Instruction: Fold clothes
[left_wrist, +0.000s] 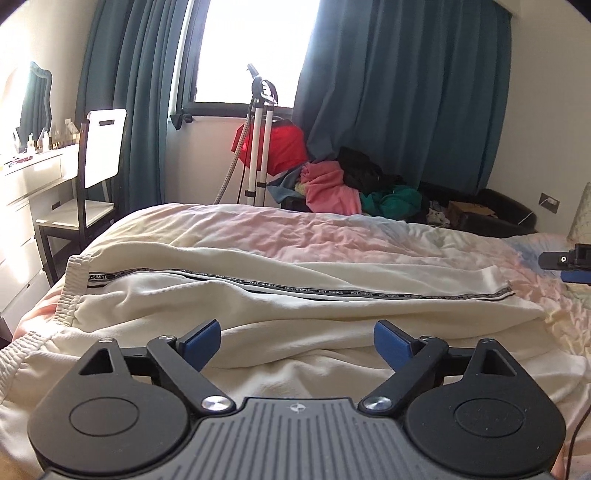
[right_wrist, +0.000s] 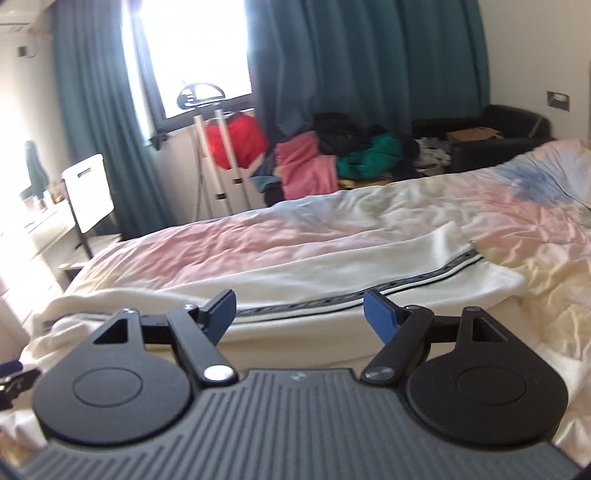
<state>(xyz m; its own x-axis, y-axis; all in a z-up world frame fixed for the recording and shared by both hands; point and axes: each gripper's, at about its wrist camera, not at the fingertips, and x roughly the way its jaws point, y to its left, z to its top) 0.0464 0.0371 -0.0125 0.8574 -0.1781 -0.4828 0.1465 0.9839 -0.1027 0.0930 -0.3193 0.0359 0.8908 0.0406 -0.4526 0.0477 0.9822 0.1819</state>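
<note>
Both the left tool (left_wrist: 297, 341) and right tool (right_wrist: 299, 314) gape wide, holding nothing. Cream striped fabric trousers (left_wrist: 295, 295) lie ahead of both on the pastel-quilted bed (left_wrist: 332, 229).

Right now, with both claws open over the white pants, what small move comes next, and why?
Probably lower the left claw onto the white pants near the waistband and close; both claws are open and empty, and the pants lie lengthwise, unfolded.
</note>
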